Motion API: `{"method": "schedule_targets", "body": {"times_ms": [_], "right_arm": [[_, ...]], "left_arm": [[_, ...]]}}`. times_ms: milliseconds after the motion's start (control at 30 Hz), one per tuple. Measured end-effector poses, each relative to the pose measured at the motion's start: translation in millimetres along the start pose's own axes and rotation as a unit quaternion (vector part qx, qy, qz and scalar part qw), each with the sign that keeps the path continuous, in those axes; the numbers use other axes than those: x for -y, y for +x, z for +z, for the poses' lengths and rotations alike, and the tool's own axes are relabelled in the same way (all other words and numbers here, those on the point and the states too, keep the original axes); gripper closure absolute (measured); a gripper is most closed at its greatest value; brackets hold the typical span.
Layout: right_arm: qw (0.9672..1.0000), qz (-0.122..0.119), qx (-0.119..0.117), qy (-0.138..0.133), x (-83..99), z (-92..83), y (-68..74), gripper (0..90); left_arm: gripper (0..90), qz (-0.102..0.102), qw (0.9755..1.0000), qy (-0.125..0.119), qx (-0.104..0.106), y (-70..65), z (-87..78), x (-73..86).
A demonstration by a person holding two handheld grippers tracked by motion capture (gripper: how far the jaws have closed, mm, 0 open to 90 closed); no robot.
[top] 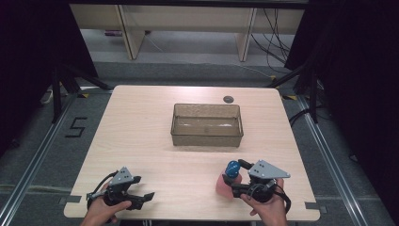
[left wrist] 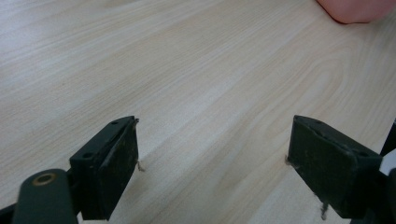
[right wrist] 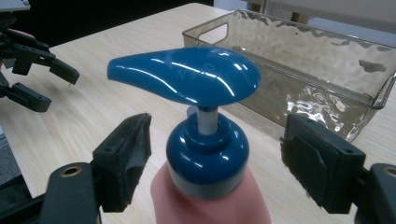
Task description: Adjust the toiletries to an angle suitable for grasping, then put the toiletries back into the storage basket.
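Standing upright on the pale wood-grain table (top: 155,117), a pink plastic pump bottle (top: 225,187) with a glossy blue collar and a blue, paddle-shaped pump head (right wrist: 187,74) sat on the near side of the clear, smoky-brown rectangular plastic bin (top: 207,125), well apart from it. A short white stem joined the head to the rounded collar, and the pink body curved in at the shoulder. The right gripper (right wrist: 215,158) had its jaws spread on either side of the collar, apart from it and grasping nothing. The left gripper (top: 141,197) rested far to the bin's near left, jaws released over bare wood, held by a hand (top: 99,212). The bin looked empty, with cut-out handles at its ends.
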State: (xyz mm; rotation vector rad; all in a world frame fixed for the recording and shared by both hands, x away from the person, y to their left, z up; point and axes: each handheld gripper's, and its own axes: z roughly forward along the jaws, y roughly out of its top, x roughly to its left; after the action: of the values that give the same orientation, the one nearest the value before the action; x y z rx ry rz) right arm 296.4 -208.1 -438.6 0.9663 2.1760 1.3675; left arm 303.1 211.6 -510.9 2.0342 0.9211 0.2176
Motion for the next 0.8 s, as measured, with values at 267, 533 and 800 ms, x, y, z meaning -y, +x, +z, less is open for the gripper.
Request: {"method": "schedule_targets", "body": {"times_ms": [267,533,800], "right_arm": [[0.9999,-0.01,-0.008,0.009,-0.4,5.6,-0.3,38.6],[0.9997,-0.005,-0.019,0.016,2.1,7.4,-0.5,51.6],[0.9997,-0.016,-0.001,0.017,0.7,7.0,4.0,53.1]], "left_arm": [[15.6,-0.002,1.0,0.0,0.002,0.0,-0.8,0.0],[15.6,0.003,1.0,0.009,0.0,0.9,-2.5,0.1],[15.6,-0.002,1.0,-0.002,0.001,-1.4,-2.9,1.7]]}}
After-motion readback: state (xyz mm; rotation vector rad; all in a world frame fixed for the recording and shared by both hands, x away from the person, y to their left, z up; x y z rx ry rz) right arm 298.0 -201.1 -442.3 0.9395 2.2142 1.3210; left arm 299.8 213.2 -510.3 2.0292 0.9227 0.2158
